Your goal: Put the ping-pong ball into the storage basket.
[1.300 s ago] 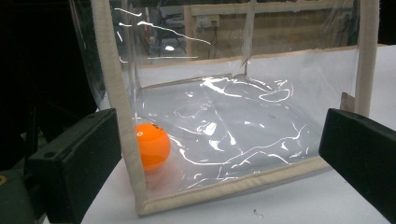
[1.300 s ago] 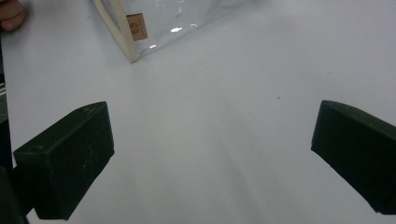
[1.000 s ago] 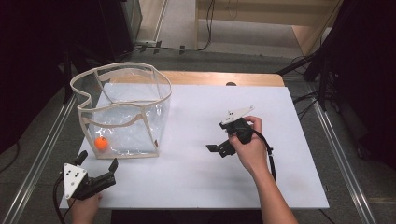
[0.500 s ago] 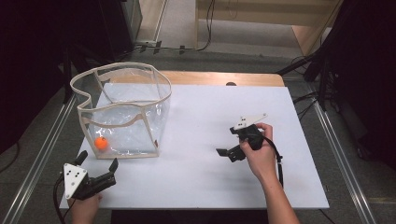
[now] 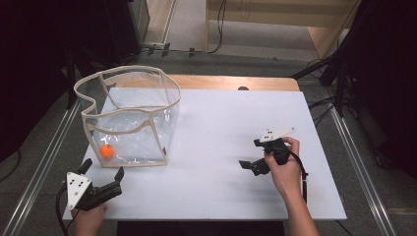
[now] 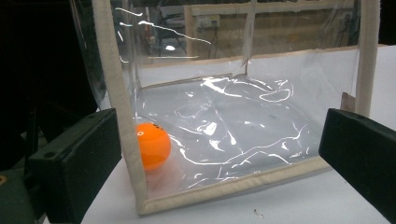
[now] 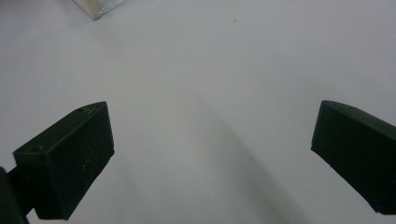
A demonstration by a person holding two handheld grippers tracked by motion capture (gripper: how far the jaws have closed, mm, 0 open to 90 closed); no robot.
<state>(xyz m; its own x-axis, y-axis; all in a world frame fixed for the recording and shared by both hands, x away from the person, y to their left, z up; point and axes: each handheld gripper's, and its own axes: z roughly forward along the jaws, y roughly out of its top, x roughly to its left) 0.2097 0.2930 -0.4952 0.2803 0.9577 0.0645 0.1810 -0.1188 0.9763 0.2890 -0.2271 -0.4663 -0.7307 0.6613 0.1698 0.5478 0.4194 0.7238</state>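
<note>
Left gripper (image 5: 103, 178) spread wide, empty; orange ball (image 6: 152, 145) just ahead inside clear bag (image 5: 164, 101).

We note an orange ball (image 6: 153, 145) inside a clear plastic bag (image 5: 142, 125) edged in cream trim. The table (image 5: 221, 132) surface is plain white with a tan wooden far edge. Both grippers' jaws are matte black; their top plates are pale grey.

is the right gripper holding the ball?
No. The right gripper is open over bare table; the ball lies inside the clear bag.
</note>
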